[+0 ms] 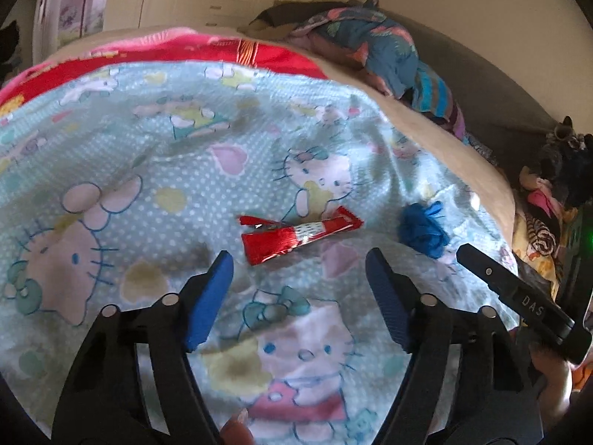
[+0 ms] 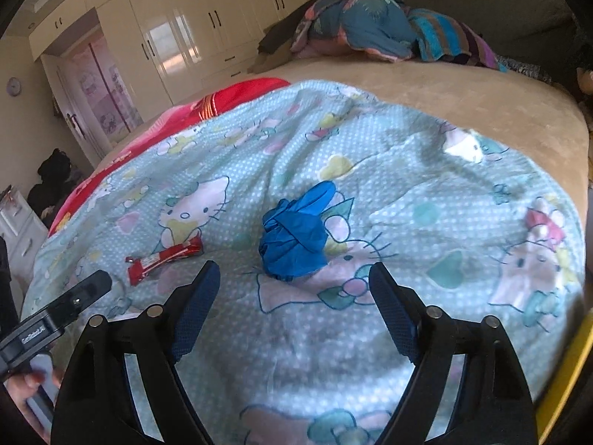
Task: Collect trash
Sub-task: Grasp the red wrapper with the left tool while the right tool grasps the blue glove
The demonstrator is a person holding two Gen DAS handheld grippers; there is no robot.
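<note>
A red foil snack wrapper (image 1: 298, 235) lies on the light blue cartoon-cat blanket (image 1: 148, 155), just ahead of my left gripper (image 1: 300, 259), which is open and empty. A crumpled blue glove (image 1: 422, 230) lies to the wrapper's right. In the right wrist view the blue glove (image 2: 294, 231) sits just ahead of my right gripper (image 2: 294, 270), which is open and empty above the blanket (image 2: 444, 222). The wrapper (image 2: 163, 257) lies to its left. Part of the other gripper shows at each view's edge.
The blanket covers a tan bed (image 2: 407, 85). A pile of colourful clothes (image 2: 374, 29) lies at the far end. A red blanket (image 1: 166, 52) lies beyond the blue one. Cream wardrobes (image 2: 178, 26) stand behind. Soft toys (image 1: 545, 200) sit at the bed's right.
</note>
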